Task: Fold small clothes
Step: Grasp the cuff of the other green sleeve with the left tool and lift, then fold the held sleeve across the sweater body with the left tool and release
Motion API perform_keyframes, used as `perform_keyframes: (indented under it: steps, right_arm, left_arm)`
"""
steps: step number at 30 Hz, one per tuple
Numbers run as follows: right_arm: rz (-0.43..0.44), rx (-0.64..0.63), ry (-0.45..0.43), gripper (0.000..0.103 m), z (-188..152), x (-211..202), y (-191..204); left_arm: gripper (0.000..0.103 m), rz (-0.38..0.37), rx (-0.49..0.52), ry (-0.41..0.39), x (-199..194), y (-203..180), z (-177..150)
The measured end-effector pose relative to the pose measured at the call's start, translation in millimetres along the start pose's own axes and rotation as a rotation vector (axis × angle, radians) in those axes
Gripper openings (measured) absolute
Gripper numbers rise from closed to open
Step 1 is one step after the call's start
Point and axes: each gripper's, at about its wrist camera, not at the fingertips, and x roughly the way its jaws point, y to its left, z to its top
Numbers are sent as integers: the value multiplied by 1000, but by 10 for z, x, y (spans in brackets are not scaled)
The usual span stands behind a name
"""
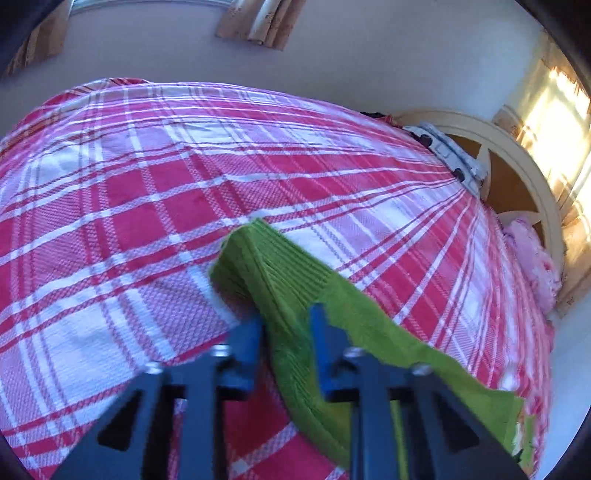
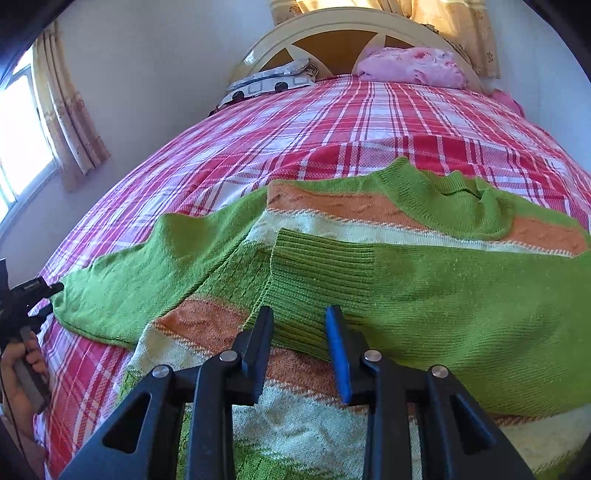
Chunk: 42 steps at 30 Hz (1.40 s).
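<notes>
A bed fills both views, covered with a red and white checked bedspread (image 2: 369, 122) that reaches up to a cream headboard (image 2: 332, 33). The green sweater (image 2: 461, 295), with orange and cream bands across its body, lies spread flat on the bedspread, on the part far from the headboard. A pink blanket (image 2: 410, 66) and a grey patterned pillow (image 2: 273, 79) rest against the headboard, well apart from the sweater.

The right gripper (image 2: 301, 325) is over the sweater, and its jaws stand a little apart on both sides of the ribbed cuff (image 2: 321, 266) of a sleeve folded over the body; I cannot tell if they press the cloth. The left gripper (image 1: 286, 328) is at the other sleeve (image 1: 280, 280), on the sweater's side away from the right gripper. The ribbed cloth passes between its blue fingers (image 1: 325, 343), which are narrow, but a firm hold is not clear.
</notes>
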Motion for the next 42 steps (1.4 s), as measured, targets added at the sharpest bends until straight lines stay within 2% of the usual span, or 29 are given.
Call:
perform_keyframes:
  steps: [1, 4, 7, 8, 10, 11, 14, 16, 20, 23, 26, 30, 32, 35, 37, 38, 39, 40, 41, 42]
  right_arm:
    - [0, 0, 0, 31, 1, 0, -1]
    - [0, 1, -1, 31, 1, -2, -1]
    - [13, 15, 4, 31, 23, -27, -25]
    - [34, 36, 3, 31, 39, -67, -56]
    - [94, 114, -59, 31, 70, -287, -196]
    - [89, 153, -111, 31, 66, -457, -283]
    - [36, 197, -151, 31, 36, -736, -488]
    - [18, 229, -164, 31, -25, -893, -663]
    - [-25, 267, -151, 31, -170, -1088, -970]
    - [-45, 316, -151, 31, -269, -1216, -1219]
    - [-59, 366, -155, 31, -387, -1380, -1462]
    - [-96, 430, -163, 31, -559, -1599, -1753]
    - [-104, 455, -167, 31, -637, -1675, -1877]
    - [-119, 474, -163, 32, -719, -1746, -1995]
    - [-123, 492, -154, 32, -782, -1766, -2068]
    - [-123, 498, -152, 32, -809, -1775, -2083]
    - [-124, 505, -150, 32, -821, -1784, -2107]
    - [-128, 511, -149, 32, -827, -1791, -2128]
    - [-128, 513, -150, 32, -820, -1787, -2133]
    - [-126, 516, -151, 32, -814, -1794, -2141]
  left_arm:
    - [9, -33, -7, 15, 33, 6, 19]
    - [9, -41, -18, 11, 37, -10, 29]
    - [8, -41, 36, -12, -53, -206, 33]
    - [8, -72, 68, -30, -153, -339, 32]
    - [8, -121, 137, -72, -361, -595, 9]
    - [8, -131, 162, -89, -441, -691, -9]
    - [8, -178, 264, -137, -768, -1167, -149]
    - [8, -223, 355, -174, -1012, -1589, -360]
    - [8, -337, 496, -191, -1333, -2241, -839]
    - [8, -449, 623, -178, -1533, -2804, -1396]
    - [8, -521, 704, -141, -1595, -3180, -1896]
    - [8, -568, 765, -73, -1550, -3486, -2448]
    - [8, -573, 814, -35, -1479, -3611, -2746]
    - [9, -560, 864, 15, -1422, -3705, -3025]
    - [13, -530, 879, 94, -1313, -3712, -3140]
    - [22, -524, 879, 130, -1295, -3679, -3166]
    - [40, -515, 882, 165, -1298, -3632, -3183]
    - [52, -493, 889, 185, -1304, -3587, -3176]
    - [72, -475, 895, 188, -1317, -3527, -3190]
    - [79, -455, 898, 171, -1385, -3423, -3156]
